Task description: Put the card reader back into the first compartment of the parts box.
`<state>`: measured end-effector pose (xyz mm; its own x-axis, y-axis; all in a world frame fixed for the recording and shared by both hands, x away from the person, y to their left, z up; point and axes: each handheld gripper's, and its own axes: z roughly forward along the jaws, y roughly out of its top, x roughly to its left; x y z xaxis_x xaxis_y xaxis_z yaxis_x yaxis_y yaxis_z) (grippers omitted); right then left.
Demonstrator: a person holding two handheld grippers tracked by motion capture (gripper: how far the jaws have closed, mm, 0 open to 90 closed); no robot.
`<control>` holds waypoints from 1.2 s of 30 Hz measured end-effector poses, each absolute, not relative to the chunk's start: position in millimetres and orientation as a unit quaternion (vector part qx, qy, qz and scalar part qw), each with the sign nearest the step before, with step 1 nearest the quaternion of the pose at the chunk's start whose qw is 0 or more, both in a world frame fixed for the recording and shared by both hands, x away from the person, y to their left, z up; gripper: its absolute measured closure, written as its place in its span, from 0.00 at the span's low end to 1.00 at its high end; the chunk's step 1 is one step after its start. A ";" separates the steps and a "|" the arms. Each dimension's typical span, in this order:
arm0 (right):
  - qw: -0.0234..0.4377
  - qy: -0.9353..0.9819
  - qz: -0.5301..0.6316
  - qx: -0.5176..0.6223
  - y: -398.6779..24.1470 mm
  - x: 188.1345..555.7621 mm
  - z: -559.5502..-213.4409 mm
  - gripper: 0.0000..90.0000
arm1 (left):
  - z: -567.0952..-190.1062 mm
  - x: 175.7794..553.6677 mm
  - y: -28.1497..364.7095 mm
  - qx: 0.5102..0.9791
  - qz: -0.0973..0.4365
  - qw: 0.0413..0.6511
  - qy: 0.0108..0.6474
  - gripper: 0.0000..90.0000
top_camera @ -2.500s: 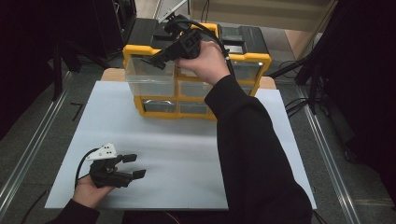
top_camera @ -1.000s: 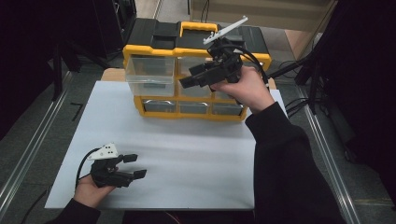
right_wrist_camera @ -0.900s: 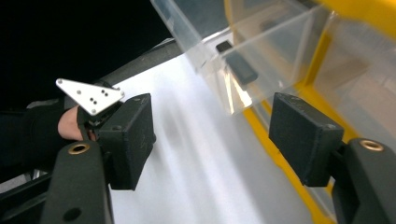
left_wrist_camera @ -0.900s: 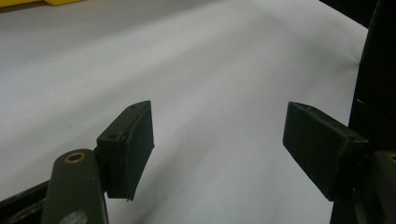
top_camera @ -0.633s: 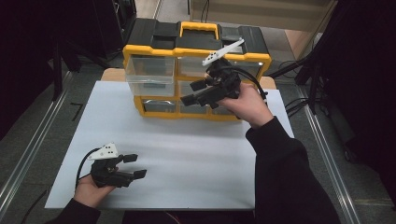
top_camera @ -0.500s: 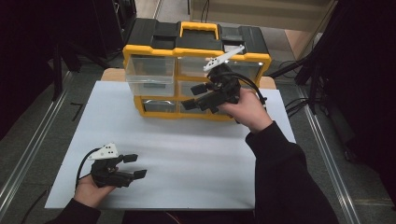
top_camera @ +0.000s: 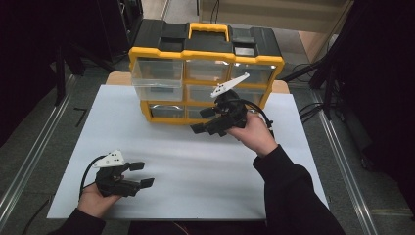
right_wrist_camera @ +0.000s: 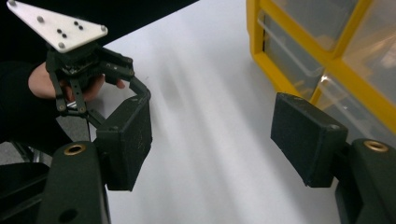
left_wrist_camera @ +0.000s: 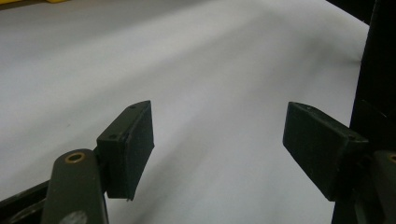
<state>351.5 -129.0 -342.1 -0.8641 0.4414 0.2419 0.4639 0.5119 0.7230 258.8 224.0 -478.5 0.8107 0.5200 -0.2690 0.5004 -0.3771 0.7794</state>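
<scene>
- From where I sit, the biggest thing in view is the desk, covered by a plain white sheet that takes up most of the high view. Metal rails run along both its sides.
- At the far edge of the white sheet stands a yellow-and-black organiser box with a black top, a yellow carry handle and rows of clear drawers facing me. The upper-left drawer sticks out further than the rest. In the right hand-held gripper view the yellow frame and clear drawer fronts sit at the upper right.
- My right arm, in a dark sleeve, reaches in from the bottom right towards the front of the box.
- The right hand-held gripper hangs just in front of the box's lower drawers, pointing left. Its jaws are spread apart with nothing between them; in its own view I see only white sheet between the two black pads.
- The left hand-held gripper sits low over the near-left part of the sheet, well apart from the box, held in my left hand. Its jaws are also released and wide apart, bare sheet between them in its own view.
- The right hand-held gripper view also catches that left one farther off, with its pale three-cornered plate on top.
</scene>
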 end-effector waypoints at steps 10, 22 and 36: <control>-0.001 -0.862 -0.436 -0.259 -127.7 339.7 -369.6 0.31 | -478.6 258.9 223.8 0.830 0.011 0.465 0.308 0.29; 0.009 -0.856 -0.439 -0.273 -132.2 331.0 -403.7 0.30 | -478.7 259.0 223.4 0.831 0.012 0.464 0.307 0.29; 0.025 -0.847 -0.442 -0.293 -141.4 317.1 -441.5 0.31 | -478.3 258.6 223.8 0.831 0.011 0.464 0.307 0.29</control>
<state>317.1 -141.4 -441.5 -0.8270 0.4740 0.3022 0.5189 0.4371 0.7346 258.6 223.8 -478.3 0.8114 0.5202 -0.2665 0.4995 -0.3803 0.7784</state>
